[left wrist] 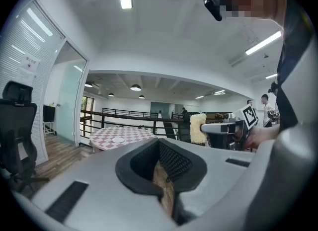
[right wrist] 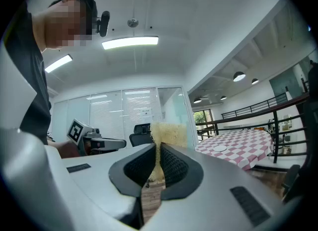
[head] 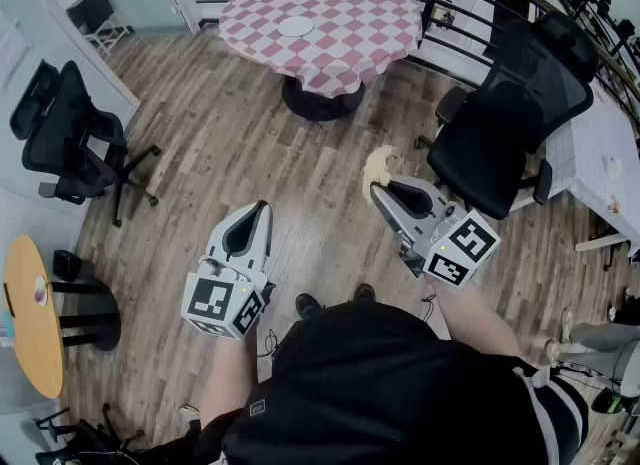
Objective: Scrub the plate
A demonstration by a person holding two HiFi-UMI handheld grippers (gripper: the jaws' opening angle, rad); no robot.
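Approach stage; scrubbing not yet begun. The person stands on the wood floor, well apart from the round checked table (head: 370, 23) at 12 o'clock in the head view. The plate (head: 296, 26) lies flat near the table's middle, white; too small to tell if anything is on it. The right gripper (right wrist: 158, 151) is clenched on a pale yellow sponge (right wrist: 169, 129), which sticks out past the jaw tips. The left gripper (left wrist: 160, 148) is clenched with nothing between its jaws, at 8 o'clock from the right one. A black office chair (head: 520, 103) stands at 2 o'clock, near the table. Next move, as I judge it: close in on the table and bring the sponge down onto the plate; the left gripper would likely need to open to steady the rim
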